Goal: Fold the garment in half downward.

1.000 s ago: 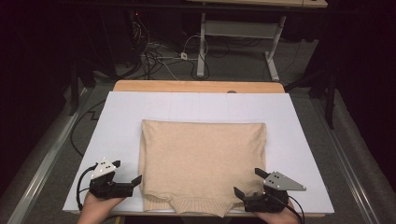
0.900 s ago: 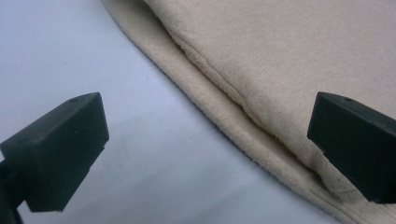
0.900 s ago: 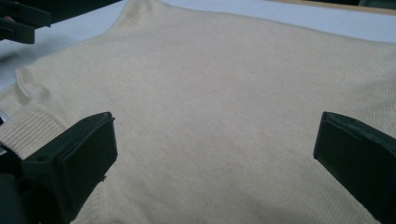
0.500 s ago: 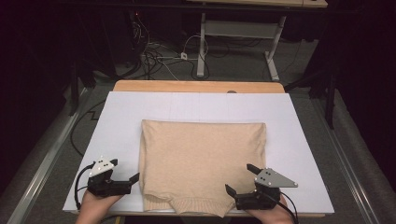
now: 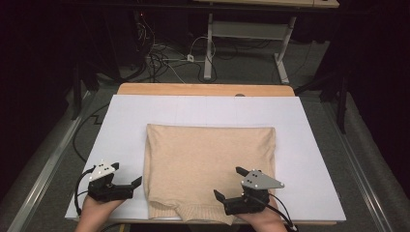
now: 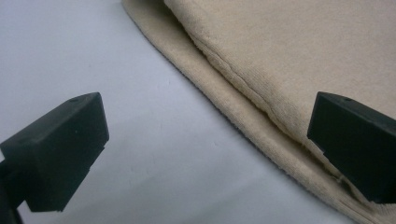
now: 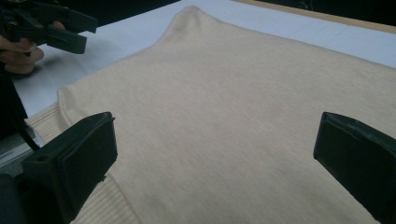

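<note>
A folded beige sweater (image 5: 210, 169) is lying at the middle of the white counter (image 5: 319, 159). The left gripper (image 5: 136, 186) is being held wide at its near left edge; the right gripper (image 5: 228, 186), also wide, is being held over its near right part. The approach before a grasp is judged to be in hand; next, lowering and closing are called for. The layered hem (image 6: 243, 121) is being shown in the left gripper view.
</note>
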The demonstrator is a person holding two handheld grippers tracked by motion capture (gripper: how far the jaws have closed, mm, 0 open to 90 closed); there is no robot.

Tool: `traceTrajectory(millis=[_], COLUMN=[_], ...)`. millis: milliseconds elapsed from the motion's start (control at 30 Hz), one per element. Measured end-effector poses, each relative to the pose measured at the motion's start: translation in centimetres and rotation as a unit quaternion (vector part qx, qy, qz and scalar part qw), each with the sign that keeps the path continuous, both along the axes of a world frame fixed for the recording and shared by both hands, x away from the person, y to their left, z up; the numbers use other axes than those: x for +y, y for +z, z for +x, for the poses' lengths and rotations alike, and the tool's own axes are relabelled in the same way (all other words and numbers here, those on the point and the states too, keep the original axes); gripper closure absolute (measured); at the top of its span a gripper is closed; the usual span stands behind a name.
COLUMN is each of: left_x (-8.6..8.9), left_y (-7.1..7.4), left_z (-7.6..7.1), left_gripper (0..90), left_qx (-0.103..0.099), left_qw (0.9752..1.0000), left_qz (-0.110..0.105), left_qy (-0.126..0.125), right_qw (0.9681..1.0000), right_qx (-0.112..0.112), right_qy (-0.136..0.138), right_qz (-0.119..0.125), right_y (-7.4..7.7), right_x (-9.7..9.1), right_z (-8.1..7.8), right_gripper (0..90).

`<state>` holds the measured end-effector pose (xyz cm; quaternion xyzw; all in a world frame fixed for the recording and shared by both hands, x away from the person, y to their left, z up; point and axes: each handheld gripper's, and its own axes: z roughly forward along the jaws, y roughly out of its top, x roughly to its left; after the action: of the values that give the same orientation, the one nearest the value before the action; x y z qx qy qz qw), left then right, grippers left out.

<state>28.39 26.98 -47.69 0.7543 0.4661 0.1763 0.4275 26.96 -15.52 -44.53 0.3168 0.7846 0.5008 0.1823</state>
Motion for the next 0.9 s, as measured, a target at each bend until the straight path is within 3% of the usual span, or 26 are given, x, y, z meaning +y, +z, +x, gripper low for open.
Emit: traceTrajectory(millis=[400,900], left_x=[-0.3,-1.2], left_y=[0.1,0.4], left_z=[0.8,1.9], left_gripper=[0.0,0.0], left_qx=[0.000,0.004], left_qw=[1.0000,0.9999], left_qz=[-0.005,-0.006], left_qy=[-0.007,-0.014], right_qw=[0.9994,0.9982], right_qx=[0.002,0.003], right_qy=[0.033,0.059], right_qz=[0.007,0.015], right_y=[-0.7,-1.1], right_x=[3.9,6.8], right_z=[0.4,1.2], right_gripper=[0.5,0.5])
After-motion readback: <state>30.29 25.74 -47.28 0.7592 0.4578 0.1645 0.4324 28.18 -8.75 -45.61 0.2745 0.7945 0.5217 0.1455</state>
